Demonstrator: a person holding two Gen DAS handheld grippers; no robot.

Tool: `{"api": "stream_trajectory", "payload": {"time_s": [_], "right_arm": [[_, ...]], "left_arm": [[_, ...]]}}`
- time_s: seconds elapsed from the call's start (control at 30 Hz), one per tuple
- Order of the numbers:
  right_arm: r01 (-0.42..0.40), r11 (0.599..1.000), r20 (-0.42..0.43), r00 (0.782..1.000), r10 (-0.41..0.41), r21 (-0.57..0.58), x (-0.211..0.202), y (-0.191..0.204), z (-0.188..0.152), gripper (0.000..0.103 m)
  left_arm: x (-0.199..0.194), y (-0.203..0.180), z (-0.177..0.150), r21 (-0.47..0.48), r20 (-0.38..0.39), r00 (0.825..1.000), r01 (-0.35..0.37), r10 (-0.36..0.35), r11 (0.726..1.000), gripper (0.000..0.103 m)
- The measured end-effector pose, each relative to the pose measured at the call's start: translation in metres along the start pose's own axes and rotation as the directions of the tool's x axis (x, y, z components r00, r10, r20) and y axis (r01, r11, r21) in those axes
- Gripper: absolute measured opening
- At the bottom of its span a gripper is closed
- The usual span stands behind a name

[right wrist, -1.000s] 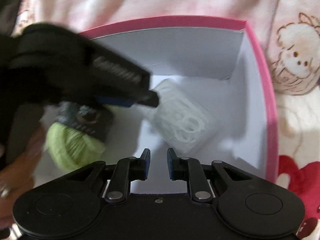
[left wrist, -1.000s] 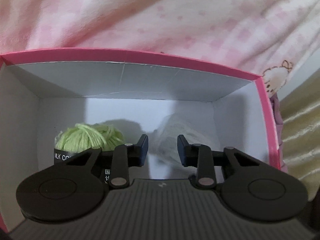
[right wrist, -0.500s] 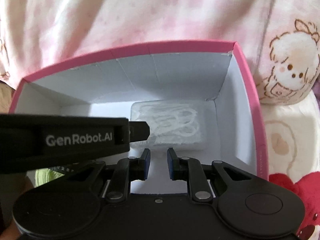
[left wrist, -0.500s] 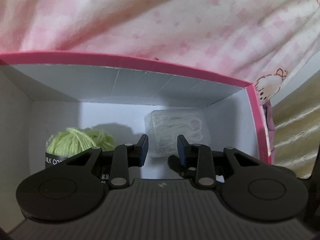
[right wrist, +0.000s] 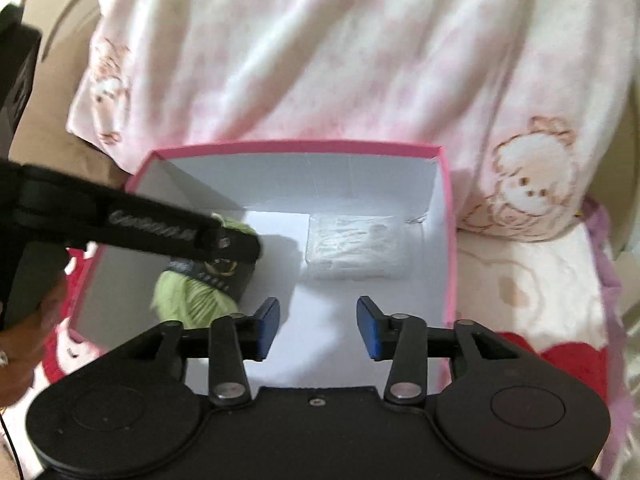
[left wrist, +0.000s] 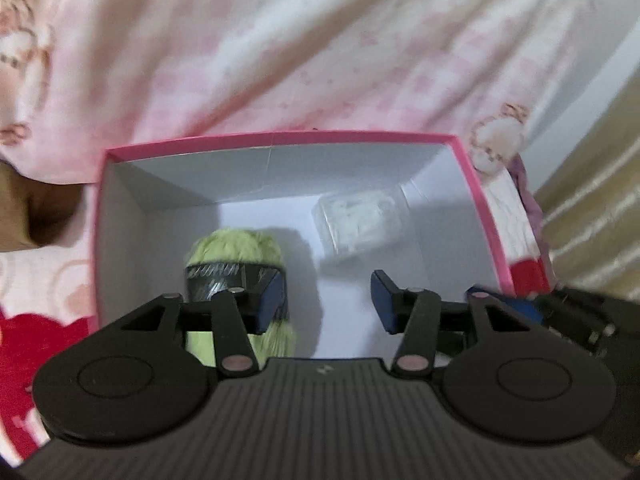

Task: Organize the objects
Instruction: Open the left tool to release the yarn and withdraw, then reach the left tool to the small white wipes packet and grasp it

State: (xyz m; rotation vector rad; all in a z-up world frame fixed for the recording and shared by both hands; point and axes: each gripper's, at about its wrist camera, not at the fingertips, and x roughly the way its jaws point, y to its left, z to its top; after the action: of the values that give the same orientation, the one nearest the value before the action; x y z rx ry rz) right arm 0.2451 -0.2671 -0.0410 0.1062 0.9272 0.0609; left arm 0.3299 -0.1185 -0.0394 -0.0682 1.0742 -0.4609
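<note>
A: What is seen of the two claws?

B: The left claw is held part open with nothing between its pads; its jaws have just been opening. The same is seen of the right claw: jaws just opened, gap bare, nothing gripped.

A: And where are the things to be organized?

B: Both are lying inside the pink box, which is set on a pink patterned blanket. The green yarn ball is on the left of the box floor, its dark label band turned toward the camera. The clear packet of white pieces is laid flat against the far wall, toward the right corner. The two are apart, with white floor between them.

A: What step is judged to be in hand?

B: A release and withdrawal, it would seem, with both items already placed.

A: How is that done well?

B: The claws should be lifted straight up and clear of the box walls, so the rim is not caught. The left claw is best kept off the yarn, which is soft and could be dragged or rolled
</note>
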Motion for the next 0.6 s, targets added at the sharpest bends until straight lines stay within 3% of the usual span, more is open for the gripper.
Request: {"api": "stream_trajectory", "payload": {"time_s": [0.07,0.23,0.33,0.43,0.6], "right_arm": [[0.007,1.000,0.008,1.000,-0.007,-0.003,-0.015,0.001,-0.001,0.055],[0.023,0.999,0.009,1.000,-0.023,-0.037,-0.062,0.016,-0.017,0.058],[0.020,0.997,0.035,0.999,-0.017,-0.078,-0.095,0.025,-0.029,0.065],[0.008,0.995,0.062,0.998,-0.002,-0.101,-0.118,0.033,-0.038,0.077],[-0.006,0.989,0.099,0.995,0.020,-0.146,-0.159,0.045,-0.066,0.083]], "left_arm": [[-0.022,-0.002,-0.006,0.015,-0.008,1.000,-0.010,0.010,1.000,0.059],[-0.087,0.002,-0.029,0.056,-0.033,0.999,-0.009,0.011,0.998,0.064],[-0.118,-0.005,-0.043,0.088,-0.018,1.000,-0.003,0.004,0.996,0.069],[-0.140,-0.015,-0.058,0.125,-0.010,1.000,0.007,-0.006,0.992,0.075],[-0.170,-0.026,-0.091,0.173,-0.017,1.000,0.017,-0.014,0.985,0.085]]}}
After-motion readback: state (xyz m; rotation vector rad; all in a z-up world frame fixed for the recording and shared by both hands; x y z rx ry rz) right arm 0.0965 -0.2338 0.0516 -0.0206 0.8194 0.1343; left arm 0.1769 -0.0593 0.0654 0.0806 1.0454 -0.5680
